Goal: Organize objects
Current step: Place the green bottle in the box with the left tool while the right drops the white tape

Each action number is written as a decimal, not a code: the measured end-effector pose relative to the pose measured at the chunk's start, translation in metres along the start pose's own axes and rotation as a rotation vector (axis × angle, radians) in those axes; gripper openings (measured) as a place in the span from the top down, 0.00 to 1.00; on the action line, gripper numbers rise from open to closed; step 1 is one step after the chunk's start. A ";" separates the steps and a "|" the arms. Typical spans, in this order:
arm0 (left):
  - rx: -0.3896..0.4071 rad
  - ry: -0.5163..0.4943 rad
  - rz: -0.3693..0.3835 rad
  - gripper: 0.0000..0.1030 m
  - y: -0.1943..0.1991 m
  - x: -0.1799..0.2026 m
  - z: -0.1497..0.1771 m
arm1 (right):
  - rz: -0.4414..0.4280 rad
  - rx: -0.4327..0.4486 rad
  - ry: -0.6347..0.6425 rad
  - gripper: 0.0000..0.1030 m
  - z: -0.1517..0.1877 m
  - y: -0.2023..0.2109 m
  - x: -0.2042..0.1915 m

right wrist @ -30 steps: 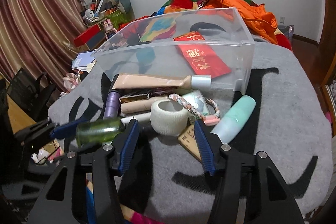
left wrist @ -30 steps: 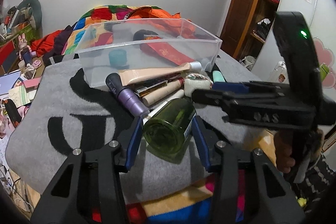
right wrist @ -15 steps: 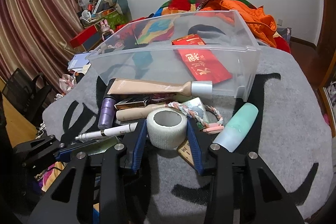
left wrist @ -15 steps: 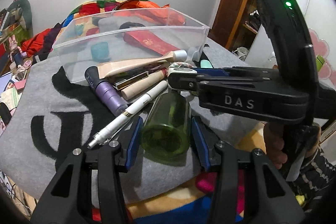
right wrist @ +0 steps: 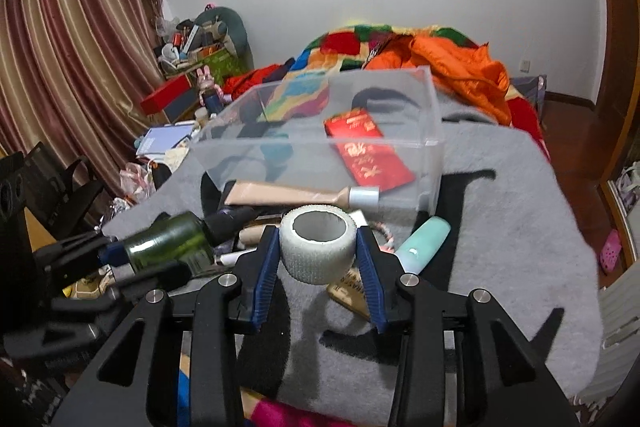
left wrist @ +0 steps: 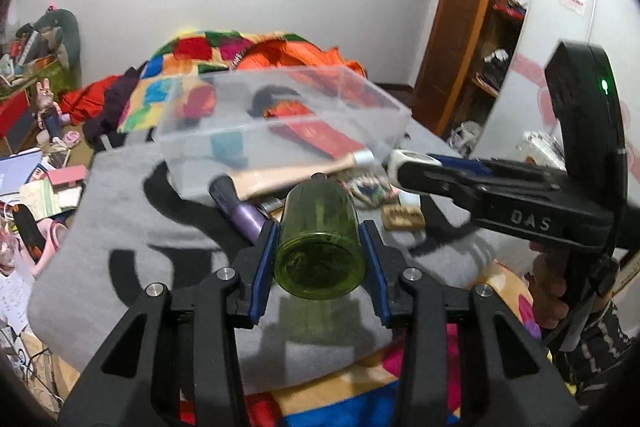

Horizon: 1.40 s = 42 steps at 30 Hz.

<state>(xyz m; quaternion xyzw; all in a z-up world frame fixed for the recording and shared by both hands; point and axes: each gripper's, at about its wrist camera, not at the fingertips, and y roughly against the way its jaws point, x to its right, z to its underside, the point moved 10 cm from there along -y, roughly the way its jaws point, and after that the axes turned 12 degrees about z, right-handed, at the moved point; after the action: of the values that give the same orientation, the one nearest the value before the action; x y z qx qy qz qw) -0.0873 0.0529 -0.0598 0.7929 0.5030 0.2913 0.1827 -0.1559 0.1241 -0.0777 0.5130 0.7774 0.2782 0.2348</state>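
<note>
My left gripper (left wrist: 319, 229) holds a green glass bottle (left wrist: 320, 243) lying lengthwise between its blue pads, lifted off the grey blanket (left wrist: 120, 211); the jaws are still closing on it. The right gripper (right wrist: 317, 233) is shut on a white tape roll (right wrist: 318, 247), hole upward, raised above the pile. In the right wrist view the green bottle (right wrist: 168, 243) shows at the left. A clear plastic bin (right wrist: 304, 155) stands just beyond both, with a red envelope (right wrist: 364, 151) and a teal item inside.
A beige tube (right wrist: 288, 195) leans along the bin's front wall. A purple bottle (left wrist: 244, 215), a mint bottle (right wrist: 424, 243), a braided cord and a small card lie on the blanket. Heaped colourful bedding lies behind the bin; floor clutter lies left.
Both grippers rose. The green bottle came up off the blanket in the left jaws. The right jaws shut on the tape roll and lifted it.
</note>
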 end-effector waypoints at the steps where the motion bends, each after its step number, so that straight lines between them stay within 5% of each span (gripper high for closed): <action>1: 0.009 -0.002 -0.006 0.60 0.003 -0.001 -0.004 | 0.000 0.008 -0.005 0.66 -0.003 0.003 0.001; 23: 0.127 -0.027 -0.114 0.60 0.009 -0.043 -0.090 | 0.053 0.125 -0.009 0.66 -0.077 0.005 0.014; 42: 0.003 0.004 -0.096 0.60 -0.074 -0.070 -0.106 | 0.084 0.012 0.008 0.66 -0.092 -0.076 0.016</action>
<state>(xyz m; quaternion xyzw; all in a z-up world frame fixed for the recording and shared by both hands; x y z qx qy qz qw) -0.2295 0.0207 -0.0418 0.7677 0.5412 0.2831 0.1940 -0.2723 0.0970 -0.0624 0.5457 0.7576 0.2851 0.2167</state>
